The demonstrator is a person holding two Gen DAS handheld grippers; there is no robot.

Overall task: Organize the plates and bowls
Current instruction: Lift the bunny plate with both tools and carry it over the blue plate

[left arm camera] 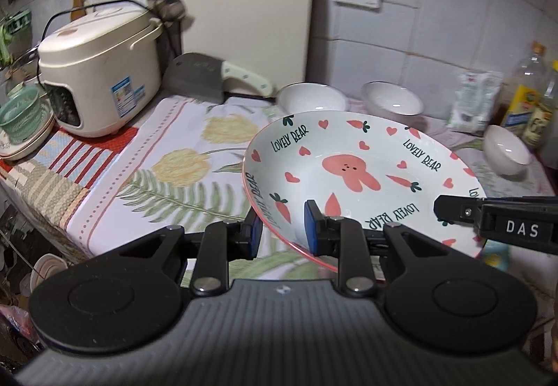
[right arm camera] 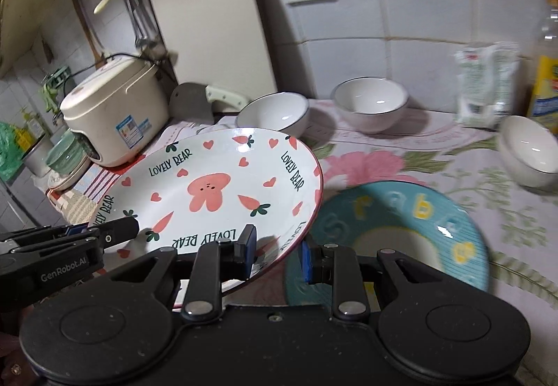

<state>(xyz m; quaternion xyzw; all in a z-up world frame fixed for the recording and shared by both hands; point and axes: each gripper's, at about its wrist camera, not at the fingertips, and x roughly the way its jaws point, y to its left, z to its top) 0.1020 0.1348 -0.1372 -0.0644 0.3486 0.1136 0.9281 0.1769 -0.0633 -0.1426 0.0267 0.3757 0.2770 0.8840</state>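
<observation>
A white plate with a pink bunny, carrots and "LOVELY BEAR" lettering (left arm camera: pixel 352 173) (right arm camera: pixel 216 190) is held tilted above the flowered cloth. My left gripper (left arm camera: pixel 283 229) grips its near-left rim, one finger above and one below. My right gripper (right arm camera: pixel 277 253) grips its near-right rim the same way; it shows from the side in the left wrist view (left arm camera: pixel 453 211). A blue plate with yellow letters (right arm camera: pixel 411 229) lies on the cloth under the bunny plate's right edge. Three white bowls (right arm camera: pixel 275 114) (right arm camera: pixel 371 103) (right arm camera: pixel 530 149) stand at the back of the counter.
A cream rice cooker (left arm camera: pixel 101 68) stands at the back left, with a cleaver (left arm camera: pixel 202 75) beside it and a cutting board (right arm camera: pixel 212 16) against the tiled wall. A green bowl on plates (left arm camera: pixel 21 121) sits far left. Bottles and a packet (right arm camera: pixel 488 86) stand at the back right.
</observation>
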